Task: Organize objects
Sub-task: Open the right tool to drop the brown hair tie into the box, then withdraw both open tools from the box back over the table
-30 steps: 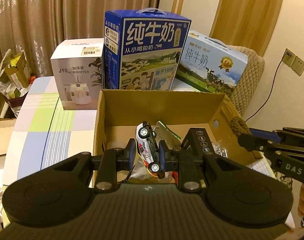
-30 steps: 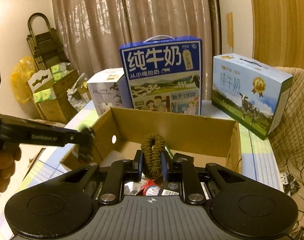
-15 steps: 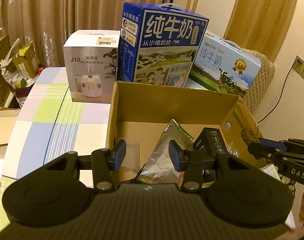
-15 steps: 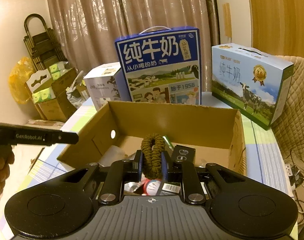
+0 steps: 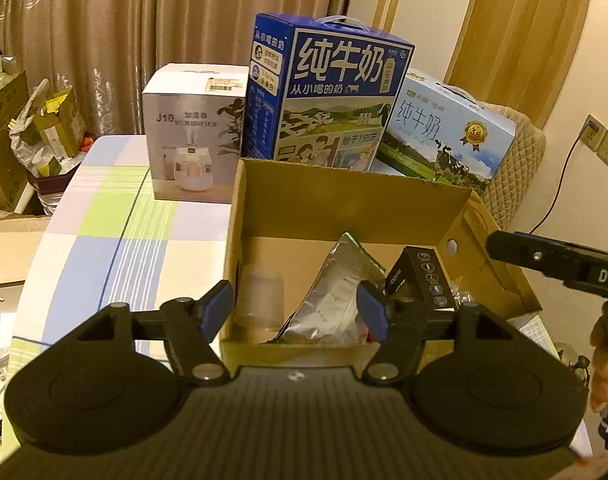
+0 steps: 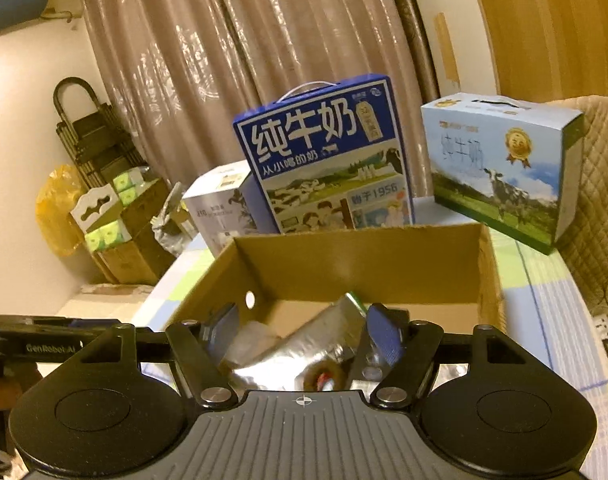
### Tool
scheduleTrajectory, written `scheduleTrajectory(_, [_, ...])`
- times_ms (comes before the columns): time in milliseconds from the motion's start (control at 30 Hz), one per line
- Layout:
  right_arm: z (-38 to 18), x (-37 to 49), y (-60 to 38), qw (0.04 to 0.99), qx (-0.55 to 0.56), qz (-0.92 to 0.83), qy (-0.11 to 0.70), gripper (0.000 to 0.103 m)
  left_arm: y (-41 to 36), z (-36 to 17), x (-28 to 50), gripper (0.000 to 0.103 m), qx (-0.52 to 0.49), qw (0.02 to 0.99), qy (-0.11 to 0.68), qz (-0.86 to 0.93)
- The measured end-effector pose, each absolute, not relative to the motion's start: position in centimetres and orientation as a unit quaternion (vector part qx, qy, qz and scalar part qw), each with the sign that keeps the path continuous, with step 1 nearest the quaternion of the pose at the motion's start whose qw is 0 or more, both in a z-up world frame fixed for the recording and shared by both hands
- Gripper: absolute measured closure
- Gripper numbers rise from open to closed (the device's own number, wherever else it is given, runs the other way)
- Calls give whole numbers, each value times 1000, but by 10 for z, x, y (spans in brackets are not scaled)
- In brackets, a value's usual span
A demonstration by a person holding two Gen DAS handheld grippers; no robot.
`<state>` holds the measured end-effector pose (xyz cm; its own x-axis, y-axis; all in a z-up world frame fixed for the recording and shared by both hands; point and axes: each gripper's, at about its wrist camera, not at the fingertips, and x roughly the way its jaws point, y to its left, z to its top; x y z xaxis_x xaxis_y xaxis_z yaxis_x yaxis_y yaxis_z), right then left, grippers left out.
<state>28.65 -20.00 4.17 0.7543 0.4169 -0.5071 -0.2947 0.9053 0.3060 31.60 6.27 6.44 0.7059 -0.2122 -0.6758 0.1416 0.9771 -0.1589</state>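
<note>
Broadly spread under everything, a checked tablecloth (image 5: 104, 240) on the table; centred on it, an open cardboard box (image 5: 344, 208), taken as the landmark for all else; directly behind the box, upright, a dark blue milk carton (image 5: 332, 96) with a carry handle; behind the box and toward its right corner, a pale blue milk carton (image 5: 444, 132) leaning back against a quilted chair back (image 5: 516, 168); behind the box and off its left corner, a white humidifier box (image 5: 192, 132); farther off, beyond the table edge left of the box, stacked cartons of odds and ends (image 6: 116, 232).

Inside the box, leaning across its middle, a silver foil pouch (image 5: 336, 292); right of the pouch against the right wall, a small black carton (image 5: 428, 276); in the left corner, a clear plastic cup (image 5: 260, 296); near the front wall in the right wrist view, a small round red-and-white item (image 6: 324, 376), too blurred to name.

Over the box's near edge, left gripper (image 5: 300, 308), jaws opening and already wide, gripping nothing, pouch and cup merely showing below the gap; over the near right side, right gripper (image 6: 304, 328), jaws likewise opening, pads clear of everything, pouch visible beneath.
</note>
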Motion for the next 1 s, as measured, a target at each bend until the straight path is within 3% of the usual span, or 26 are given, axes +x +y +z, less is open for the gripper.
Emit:
scheduleTrajectory(400, [29,188,-217,922,147,152,326,35,80,57,247,25,-68,922,374,-70])
scheduleTrajectory(767, [32,102,-222,917,132,131,354,35,81,67,151,2,-66,929,364,-26])
scheduleTrajectory(1000, [38,69,-222,918,123,131,352,35,83,65,99,1,-69,926,372,-17])
